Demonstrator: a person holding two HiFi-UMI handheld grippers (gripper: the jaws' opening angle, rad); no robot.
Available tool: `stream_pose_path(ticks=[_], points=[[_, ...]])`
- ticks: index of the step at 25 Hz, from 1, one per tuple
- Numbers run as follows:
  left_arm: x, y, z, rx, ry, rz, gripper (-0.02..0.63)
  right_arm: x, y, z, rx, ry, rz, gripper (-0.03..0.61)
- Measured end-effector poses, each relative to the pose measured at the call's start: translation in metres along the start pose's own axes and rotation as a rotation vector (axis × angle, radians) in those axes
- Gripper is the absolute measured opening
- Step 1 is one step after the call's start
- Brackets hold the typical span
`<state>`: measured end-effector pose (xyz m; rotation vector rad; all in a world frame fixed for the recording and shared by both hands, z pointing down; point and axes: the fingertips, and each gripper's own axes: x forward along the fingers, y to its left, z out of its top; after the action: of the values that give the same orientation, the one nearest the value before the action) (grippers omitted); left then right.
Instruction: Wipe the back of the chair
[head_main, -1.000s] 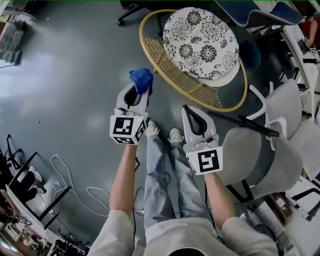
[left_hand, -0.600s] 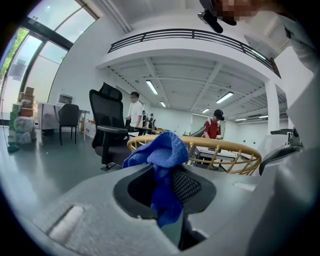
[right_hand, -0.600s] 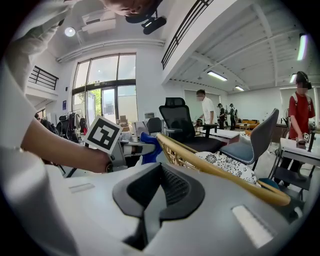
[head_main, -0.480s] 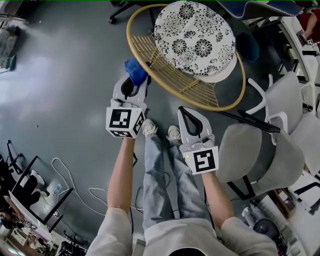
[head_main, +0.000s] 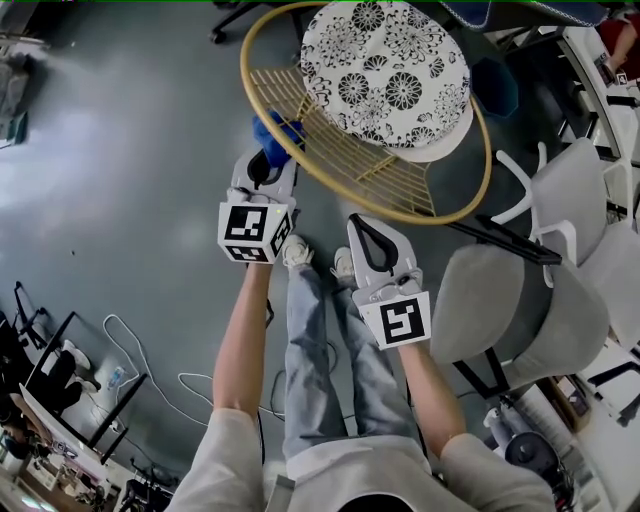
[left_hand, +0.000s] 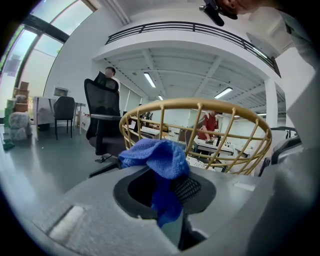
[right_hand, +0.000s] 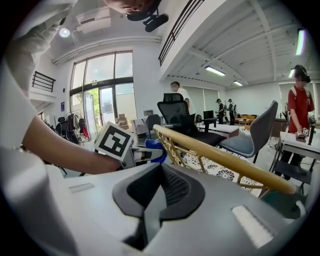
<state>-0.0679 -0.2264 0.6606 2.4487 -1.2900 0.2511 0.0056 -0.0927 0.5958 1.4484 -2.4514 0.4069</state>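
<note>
A round rattan chair (head_main: 300, 110) with a yellow wicker back and a black-and-white flowered cushion (head_main: 385, 75) stands on the floor ahead. My left gripper (head_main: 268, 150) is shut on a blue cloth (head_main: 272, 133), and the cloth touches the outer left side of the wicker back. In the left gripper view the blue cloth (left_hand: 157, 160) bulges from the jaws right before the chair's yellow rim (left_hand: 195, 105). My right gripper (head_main: 366, 228) is shut on nothing and hangs just short of the chair's near rim (right_hand: 225, 157).
Grey office chairs (head_main: 520, 310) stand to the right. A black office chair (left_hand: 102, 117) is beyond the rattan chair. People stand by desks in the background. Cables (head_main: 150, 370) and a rack lie at the lower left. My legs and shoes (head_main: 298, 255) are below the grippers.
My left gripper has moved forward with the blue cloth, from clear of the chair to against its wicker back. The right gripper has edged forward slightly.
</note>
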Motion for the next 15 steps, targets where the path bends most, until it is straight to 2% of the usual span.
stream_pose_path(ticks=[5, 10, 15], points=[[0.011, 0.003, -0.013, -0.033, -0.005, 0.007, 0.077, 0.007, 0.006, -0.005, 0.007, 0.017, 0.016, 0.000], [0.027, 0.001, -0.033, -0.036, 0.038, -0.010, 0.077, 0.014, 0.009, -0.011, 0.003, 0.027, 0.018, 0.000], [0.038, 0.006, -0.047, -0.067, 0.039, -0.011, 0.077, 0.019, 0.009, -0.019, 0.000, 0.039, 0.011, 0.000]])
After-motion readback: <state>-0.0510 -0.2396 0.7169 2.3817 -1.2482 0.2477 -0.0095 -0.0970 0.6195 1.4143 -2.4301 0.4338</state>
